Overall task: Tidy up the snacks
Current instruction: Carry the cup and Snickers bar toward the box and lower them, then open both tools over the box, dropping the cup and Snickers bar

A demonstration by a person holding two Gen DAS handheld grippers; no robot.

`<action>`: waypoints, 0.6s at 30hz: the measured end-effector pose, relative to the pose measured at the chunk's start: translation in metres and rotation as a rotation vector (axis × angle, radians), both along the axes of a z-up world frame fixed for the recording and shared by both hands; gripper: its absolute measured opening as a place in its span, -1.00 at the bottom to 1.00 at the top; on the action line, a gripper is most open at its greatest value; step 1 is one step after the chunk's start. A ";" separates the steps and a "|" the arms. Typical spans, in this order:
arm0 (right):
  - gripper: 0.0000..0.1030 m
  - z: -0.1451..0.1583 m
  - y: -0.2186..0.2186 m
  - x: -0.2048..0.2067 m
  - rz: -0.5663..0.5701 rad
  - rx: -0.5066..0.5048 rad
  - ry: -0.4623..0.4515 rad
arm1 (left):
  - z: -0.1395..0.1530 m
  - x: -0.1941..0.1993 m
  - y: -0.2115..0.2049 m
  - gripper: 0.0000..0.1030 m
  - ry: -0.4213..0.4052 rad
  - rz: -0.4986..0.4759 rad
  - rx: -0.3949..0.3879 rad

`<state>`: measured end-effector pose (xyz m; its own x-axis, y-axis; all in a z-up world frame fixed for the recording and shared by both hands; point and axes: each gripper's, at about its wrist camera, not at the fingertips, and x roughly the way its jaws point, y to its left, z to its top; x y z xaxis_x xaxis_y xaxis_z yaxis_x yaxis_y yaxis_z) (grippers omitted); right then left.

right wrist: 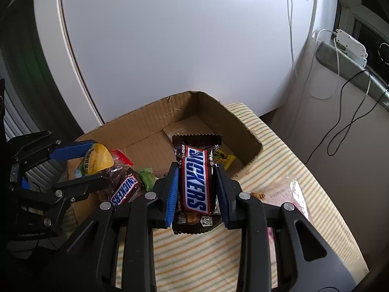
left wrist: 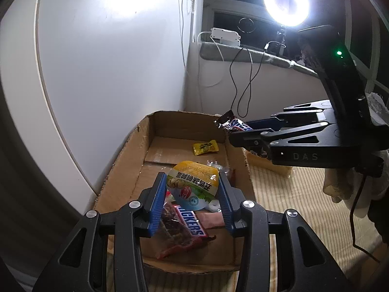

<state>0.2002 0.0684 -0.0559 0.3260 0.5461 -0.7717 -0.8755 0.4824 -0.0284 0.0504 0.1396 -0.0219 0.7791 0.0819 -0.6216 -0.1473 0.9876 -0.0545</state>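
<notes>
My left gripper (left wrist: 193,189) is shut on a yellow and green sealed snack cup (left wrist: 193,185) and holds it over the near end of a cardboard box (left wrist: 126,160). My right gripper (right wrist: 196,189) is shut on a Snickers bar (right wrist: 195,182), held above the box's right edge; it also shows in the left wrist view (left wrist: 234,124). In the box lie another Snickers bar (left wrist: 189,223), a clear bag of brown snacks (left wrist: 170,228), a small yellow packet (left wrist: 205,147) and a green candy (right wrist: 145,177).
The box sits on a striped cloth (right wrist: 279,150) against a white panel (left wrist: 109,60). A clear snack bag (right wrist: 291,194) lies on the cloth right of the box. A ring lamp (left wrist: 287,3), cables and a white adapter (left wrist: 225,36) stand on the sill behind.
</notes>
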 end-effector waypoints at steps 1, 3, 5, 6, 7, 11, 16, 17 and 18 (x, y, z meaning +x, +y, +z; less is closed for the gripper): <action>-0.42 -0.002 0.002 0.002 0.000 -0.001 0.007 | -0.001 0.001 0.001 -0.23 0.003 0.001 -0.001; -0.42 -0.006 0.006 0.005 -0.001 -0.005 0.017 | -0.004 0.002 0.002 -0.23 0.010 0.003 -0.004; -0.42 -0.009 0.010 0.007 -0.004 -0.009 0.024 | -0.005 0.004 0.004 -0.23 0.014 0.004 -0.008; -0.42 -0.011 0.012 0.009 -0.005 -0.010 0.029 | -0.006 0.005 0.004 -0.23 0.016 0.004 -0.009; -0.42 -0.011 0.012 0.010 -0.004 -0.010 0.033 | -0.007 0.006 0.005 -0.23 0.017 0.005 -0.009; -0.42 -0.016 0.018 0.012 0.001 -0.019 0.041 | -0.009 0.010 0.006 -0.23 0.022 0.004 -0.011; -0.42 -0.019 0.023 0.014 0.003 -0.023 0.043 | -0.010 0.012 0.009 -0.22 0.027 0.011 -0.014; -0.42 -0.020 0.024 0.014 0.003 -0.022 0.045 | -0.011 0.013 0.009 -0.22 0.029 0.011 -0.013; -0.42 -0.020 0.024 0.015 0.003 -0.022 0.046 | -0.012 0.013 0.010 -0.22 0.030 0.012 -0.013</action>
